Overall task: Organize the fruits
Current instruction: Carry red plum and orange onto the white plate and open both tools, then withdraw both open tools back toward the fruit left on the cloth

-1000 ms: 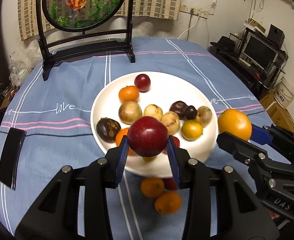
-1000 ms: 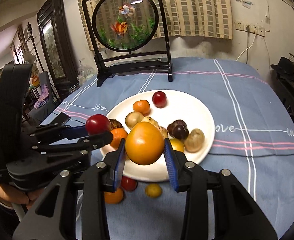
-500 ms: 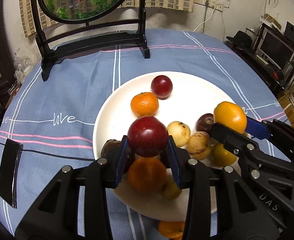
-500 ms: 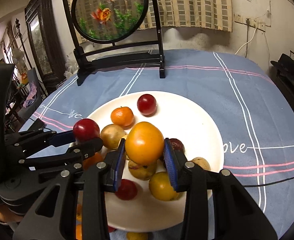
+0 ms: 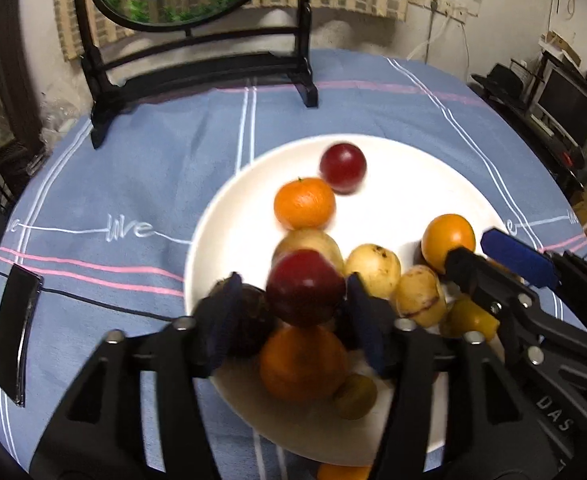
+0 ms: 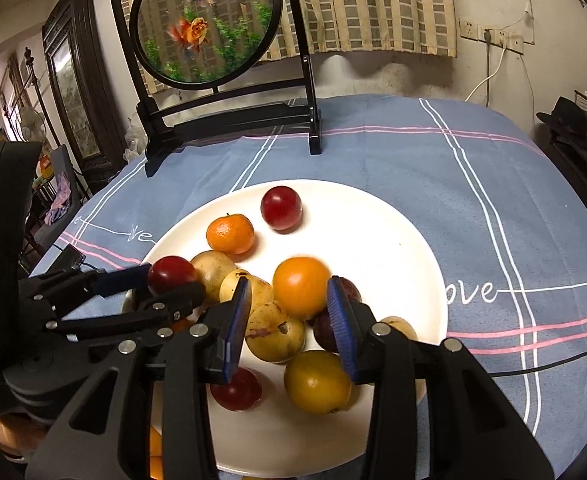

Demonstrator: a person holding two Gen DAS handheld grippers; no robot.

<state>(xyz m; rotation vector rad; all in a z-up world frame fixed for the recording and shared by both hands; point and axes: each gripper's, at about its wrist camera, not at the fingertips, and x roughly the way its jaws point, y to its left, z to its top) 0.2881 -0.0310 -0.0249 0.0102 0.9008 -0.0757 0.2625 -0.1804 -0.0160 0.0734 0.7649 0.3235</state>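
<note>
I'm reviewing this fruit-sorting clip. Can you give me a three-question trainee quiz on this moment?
1. True or false: the white plate holds no fruit yet.
2. Which item sits between the fingers of the right claw?
A. a banana
B. a round orange fruit
C. a green apple
3. Fill the blank: the round fruit between the fingers of the left claw is dark ___ in colour.

Key: 1 false, since many fruits lie on it; 2 B; 3 red.
</note>
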